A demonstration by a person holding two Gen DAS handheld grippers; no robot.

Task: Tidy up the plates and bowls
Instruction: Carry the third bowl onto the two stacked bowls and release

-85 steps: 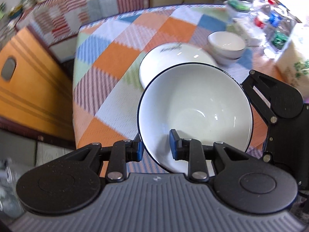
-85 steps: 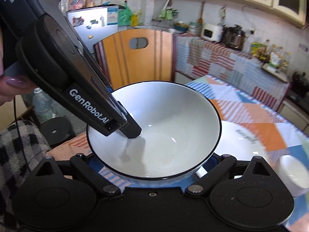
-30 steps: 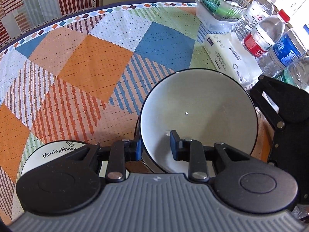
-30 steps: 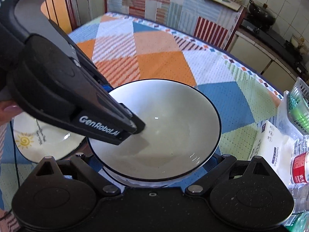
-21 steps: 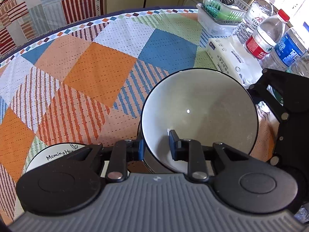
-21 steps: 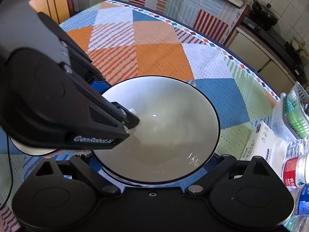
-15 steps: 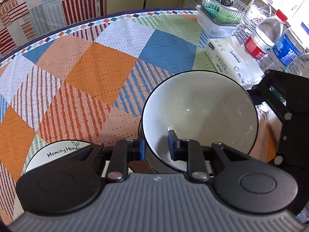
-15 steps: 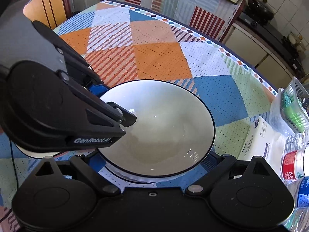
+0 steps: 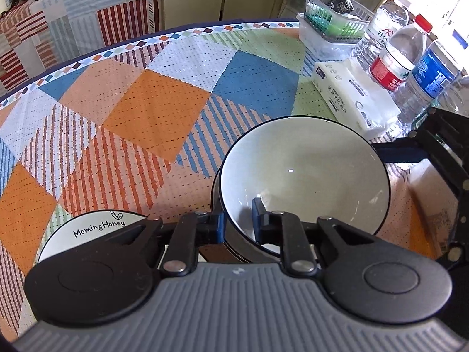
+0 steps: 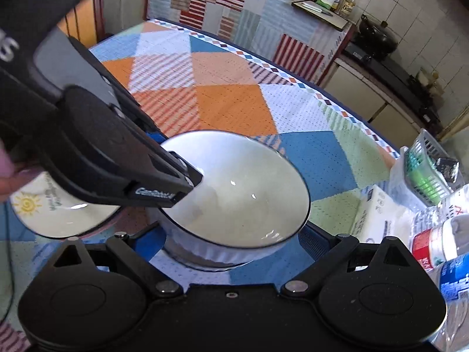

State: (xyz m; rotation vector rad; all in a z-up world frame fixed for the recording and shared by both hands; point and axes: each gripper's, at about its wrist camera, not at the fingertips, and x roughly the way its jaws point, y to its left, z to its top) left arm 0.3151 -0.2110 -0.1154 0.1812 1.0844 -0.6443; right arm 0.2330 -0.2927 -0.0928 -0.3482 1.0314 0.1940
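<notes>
A large white bowl with a black rim (image 9: 304, 173) sits nested on another bowl on the patchwork tablecloth; it also shows in the right wrist view (image 10: 240, 190). My left gripper (image 9: 238, 223) is shut on the bowl's near rim, one blue pad inside, one outside. My right gripper (image 10: 231, 249) is open, its fingers spread on both sides of the bowl stack. A white "Morning Honey" plate (image 9: 96, 228) lies to the left; it also shows in the right wrist view (image 10: 58, 214).
Water bottles (image 9: 404, 52), a tissue pack (image 9: 348, 94) and a plastic basket (image 9: 331, 20) stand at the table's right side. The table's far edge (image 9: 164, 38) curves ahead, with cabinets behind.
The bowl was carried over the table and lowered onto the bowl beneath. The right gripper has drawn back slightly and sits lower round the stack.
</notes>
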